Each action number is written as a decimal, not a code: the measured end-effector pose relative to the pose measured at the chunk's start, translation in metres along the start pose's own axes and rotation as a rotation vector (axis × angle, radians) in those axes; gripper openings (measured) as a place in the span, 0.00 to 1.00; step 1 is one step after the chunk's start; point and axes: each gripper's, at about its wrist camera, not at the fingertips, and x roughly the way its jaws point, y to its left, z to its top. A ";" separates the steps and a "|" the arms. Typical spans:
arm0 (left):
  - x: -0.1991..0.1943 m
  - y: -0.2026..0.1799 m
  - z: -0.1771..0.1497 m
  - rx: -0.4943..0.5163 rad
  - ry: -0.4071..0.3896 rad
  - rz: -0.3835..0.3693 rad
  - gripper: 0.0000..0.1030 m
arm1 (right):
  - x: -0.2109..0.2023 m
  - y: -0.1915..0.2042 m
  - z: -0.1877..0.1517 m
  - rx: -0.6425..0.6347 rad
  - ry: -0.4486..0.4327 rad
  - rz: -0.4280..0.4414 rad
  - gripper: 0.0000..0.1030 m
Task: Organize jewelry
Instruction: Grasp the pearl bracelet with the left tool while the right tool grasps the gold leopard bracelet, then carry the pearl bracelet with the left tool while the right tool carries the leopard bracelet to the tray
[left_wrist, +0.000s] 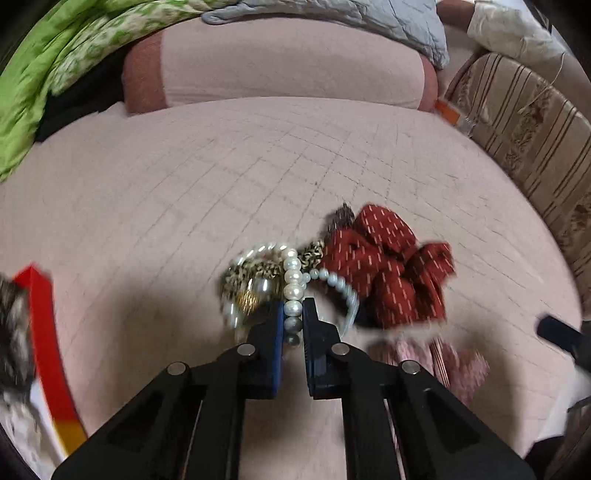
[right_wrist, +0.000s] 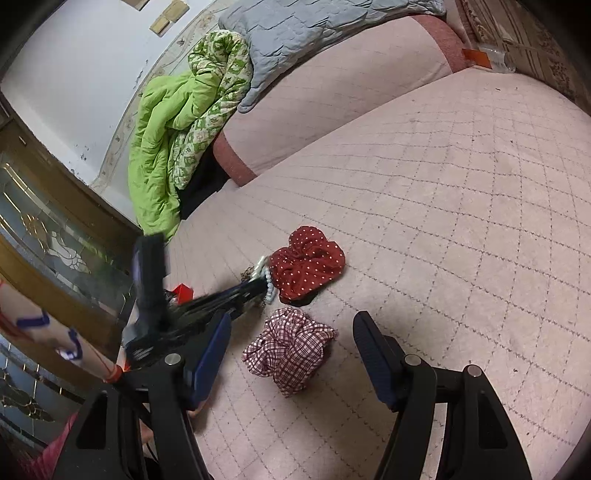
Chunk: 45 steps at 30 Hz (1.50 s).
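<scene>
While my left gripper (left_wrist: 293, 314) clamps the pearl strand (left_wrist: 292, 291) in the jewelry heap beside the red scrunchie (left_wrist: 388, 269) on the bed (left_wrist: 184, 203), I should lift slowly so tangled pieces shake loose; my right gripper (right_wrist: 291, 354) hangs released over the checked scrunchie (right_wrist: 288, 350).

On the bed — 2 scrunchies (right_wrist: 306, 264), 1 pearl strand (left_wrist: 292, 291) — and 2 quilts (right_wrist: 177, 122).

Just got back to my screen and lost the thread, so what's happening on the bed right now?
The left gripper has its jaws shut on a pearl strand in a small pile of jewelry, right beside a red dotted scrunchie on the pink bedspread. The right gripper hangs with jaws open and empty, just above a checked scrunchie that lies between its fingers in view. Nothing looks sorted yet.
</scene>
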 end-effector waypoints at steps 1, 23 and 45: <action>-0.011 0.002 -0.008 -0.009 -0.009 -0.022 0.09 | 0.000 0.001 0.000 0.000 -0.002 0.001 0.71; -0.099 0.053 -0.094 -0.143 -0.116 -0.191 0.09 | 0.068 0.066 -0.016 -0.162 0.134 0.070 0.37; -0.088 0.050 -0.093 -0.104 -0.107 -0.140 0.09 | 0.134 0.068 -0.004 -0.326 0.180 -0.191 0.06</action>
